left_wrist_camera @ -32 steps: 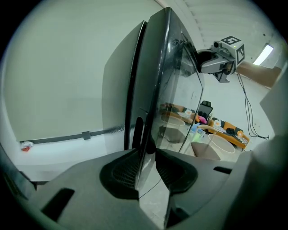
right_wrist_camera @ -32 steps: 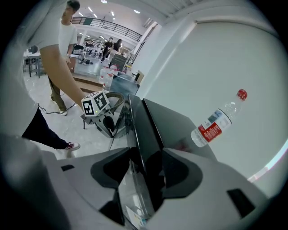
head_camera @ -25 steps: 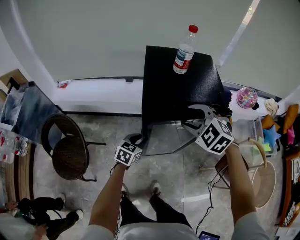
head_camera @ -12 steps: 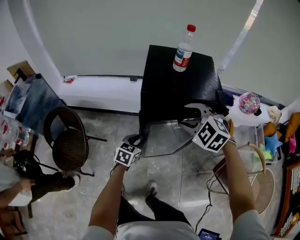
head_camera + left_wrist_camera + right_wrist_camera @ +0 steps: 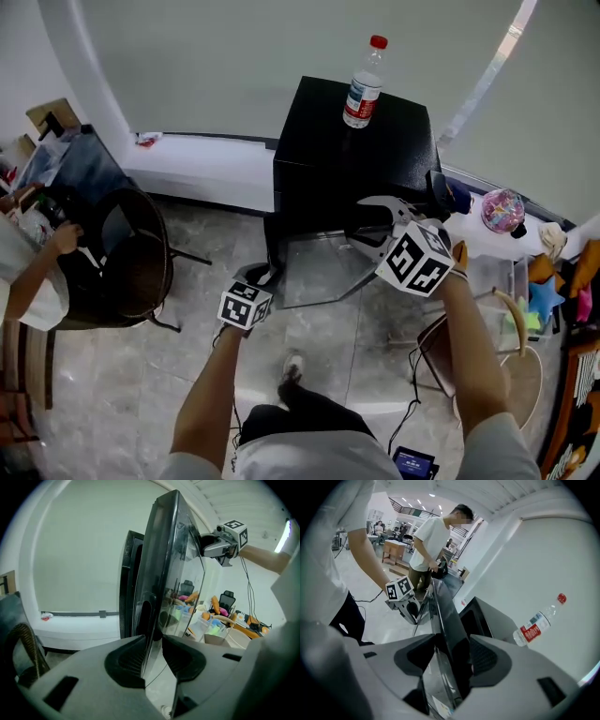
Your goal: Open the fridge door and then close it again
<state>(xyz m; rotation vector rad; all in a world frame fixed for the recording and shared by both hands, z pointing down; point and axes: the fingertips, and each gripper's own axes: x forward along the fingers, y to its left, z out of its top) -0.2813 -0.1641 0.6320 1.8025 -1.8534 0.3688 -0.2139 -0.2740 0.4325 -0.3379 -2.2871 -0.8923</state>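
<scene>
small black fridge [image 5: 356, 150] against the pale wall, clear water bottle [image 5: 364, 82] with a red cap upright on top. fridge door [image 5: 314, 272] swung open, standing out from the cabinet toward the person, glass face full of reflections.

left gripper [image 5: 152, 648]: jaws narrow, closed on the door's thin edge, low down on the side away from the cabinet. in the left gripper view, door edge rising straight up from between the two ribbed pads [image 5: 131, 656], one pad on each face of the panel, no gap to be seen on either side. in the head view, marker cube just beneath the door's lower outer corner, forearm reaching in from below.

right gripper [image 5: 452, 656]: jaws wide, set over the thicker black frame at the door's upper edge. in the right gripper view, frame filling the space between the pads [image 5: 485, 658], hard against the right-hand pad and meeting the left-hand one, glass pane dropping away beneath. in the head view, claw hooked over the top of the door just in front of the cabinet, marker cube behind it on the person's side.

both claws on the one door, well apart along it, left low and right high, each in sight of the other's camera.

dark round chair [image 5: 136, 272] off to the left of the fridge, a second person [image 5: 429, 541] beyond the door.
</scene>
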